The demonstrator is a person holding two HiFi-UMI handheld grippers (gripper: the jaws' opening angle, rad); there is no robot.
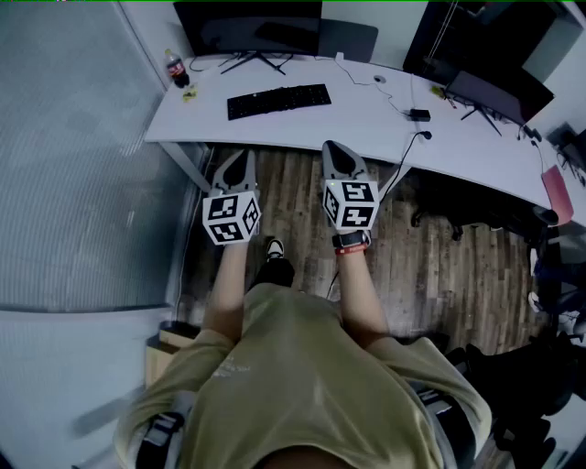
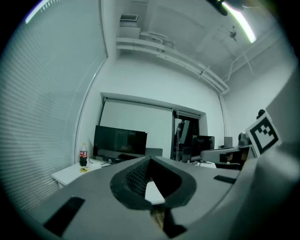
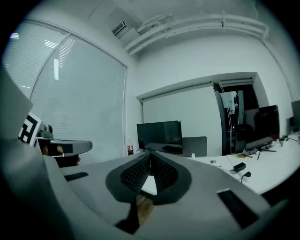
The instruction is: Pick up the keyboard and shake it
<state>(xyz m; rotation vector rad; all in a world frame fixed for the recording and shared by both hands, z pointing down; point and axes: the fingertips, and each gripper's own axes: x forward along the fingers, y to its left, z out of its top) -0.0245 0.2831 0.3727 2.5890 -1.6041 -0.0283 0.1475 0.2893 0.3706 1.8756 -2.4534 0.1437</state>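
Approach step: my grey left gripper (image 1: pixel 238 158) and right gripper (image 1: pixel 336 149), jaws together and empty, hang just short of the white curved desk (image 1: pixel 385 128); the flat black keyboard (image 1: pixel 278 101) lies on it ahead. Next I need jaws apart, reaching its ends

A long white desk (image 1: pixel 366 119) curves across an office floored in brown wood planks (image 1: pixel 439 266). A dark monitor (image 1: pixel 247 23) stands at the desk's far edge and a second monitor (image 1: pixel 499 92) sits toward its right end. Closed slatted blinds (image 1: pixel 64 165) cover the glazed wall on the left, grey and dim. Overhead, a strip light (image 2: pixel 239 18) glows against the white ceiling, while exposed pipes (image 2: pixel 164 51) run along the top of the white back wall (image 2: pixel 154 84), near a vent (image 2: pixel 129 18). A pale roller shade (image 2: pixel 136 119) hangs behind the first monitor, and a dark doorway (image 3: pixel 234 117) opens just beside it.
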